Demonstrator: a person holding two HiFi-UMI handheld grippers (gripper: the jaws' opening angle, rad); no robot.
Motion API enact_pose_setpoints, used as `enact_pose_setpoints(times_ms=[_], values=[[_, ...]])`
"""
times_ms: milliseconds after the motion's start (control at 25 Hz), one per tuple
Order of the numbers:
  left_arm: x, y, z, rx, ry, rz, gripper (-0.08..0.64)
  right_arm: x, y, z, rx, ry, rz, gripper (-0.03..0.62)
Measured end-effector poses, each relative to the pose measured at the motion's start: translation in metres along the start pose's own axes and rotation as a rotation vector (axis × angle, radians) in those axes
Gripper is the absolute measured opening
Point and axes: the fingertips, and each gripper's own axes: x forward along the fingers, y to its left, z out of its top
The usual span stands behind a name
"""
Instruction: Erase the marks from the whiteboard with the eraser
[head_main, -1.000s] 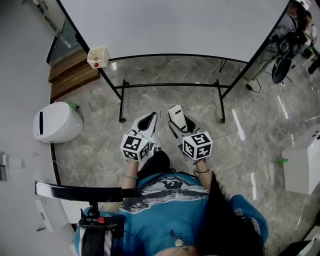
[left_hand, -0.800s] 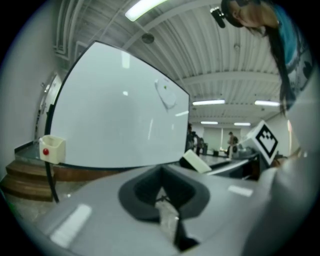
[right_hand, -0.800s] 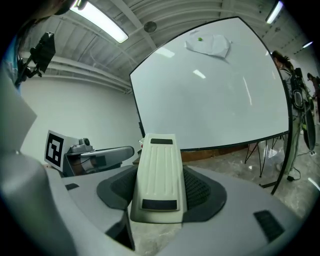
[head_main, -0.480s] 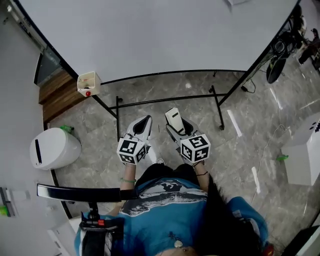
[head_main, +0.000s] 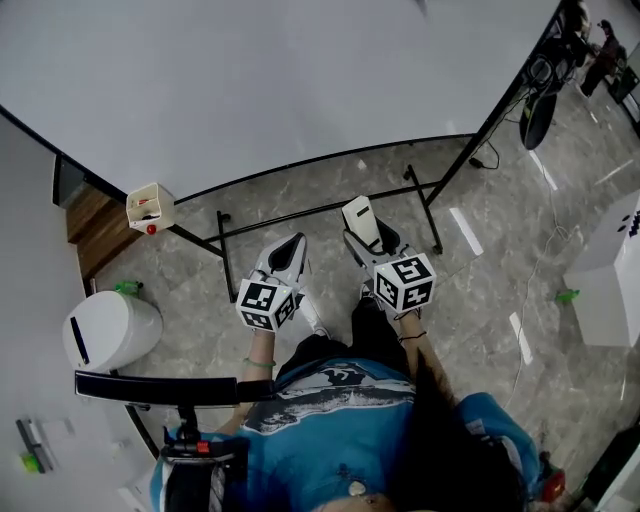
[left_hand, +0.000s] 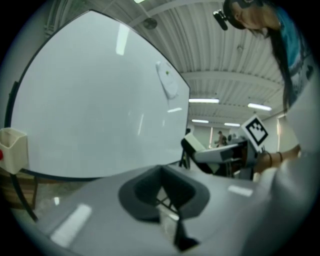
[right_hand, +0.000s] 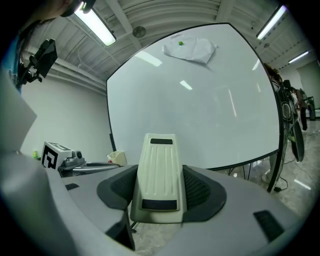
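Note:
The whiteboard (head_main: 250, 80) stands upright on a black frame and fills the top of the head view. Its face (right_hand: 200, 110) looks blank apart from a pale patch with a small green dot (right_hand: 192, 49) near the top, which also shows in the left gripper view (left_hand: 167, 80). My right gripper (head_main: 365, 228) is shut on a cream eraser (right_hand: 159, 177), which points at the board from short of it. My left gripper (head_main: 285, 255) hangs beside it, lower and to the left, jaws together with nothing between them (left_hand: 167, 210).
The board's black stand (head_main: 320, 210) has legs and a crossbar on the marble floor. A small cream box (head_main: 150, 208) hangs at the board's left edge. A white bin (head_main: 110, 330) sits at left, a white cabinet (head_main: 610, 280) at right, cables (head_main: 540, 90) at the upper right.
The view has swung so that the board fills more of it. The right gripper with the eraser has moved up and forward toward the board. The left gripper has barely moved.

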Motion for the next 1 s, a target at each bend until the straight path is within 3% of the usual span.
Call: enact_pose_setpoints(times_ms=[280, 600, 1000], values=[[0.076, -0.005, 0.022, 0.003, -0.032, 0.032, 0.003, 0.014, -0.090, 0.049, -0.036, -0.048, -0.015, 0.264], [0.160, -0.012, 0.047, -0.009, -0.068, 0.069, 0.003, 0.032, -0.188, 0.133, -0.135, -0.156, -0.037, 0.264], [0.202, -0.009, 0.050, -0.008, -0.055, 0.113, 0.003, 0.028, -0.303, 0.261, -0.234, -0.382, -0.201, 0.264]])
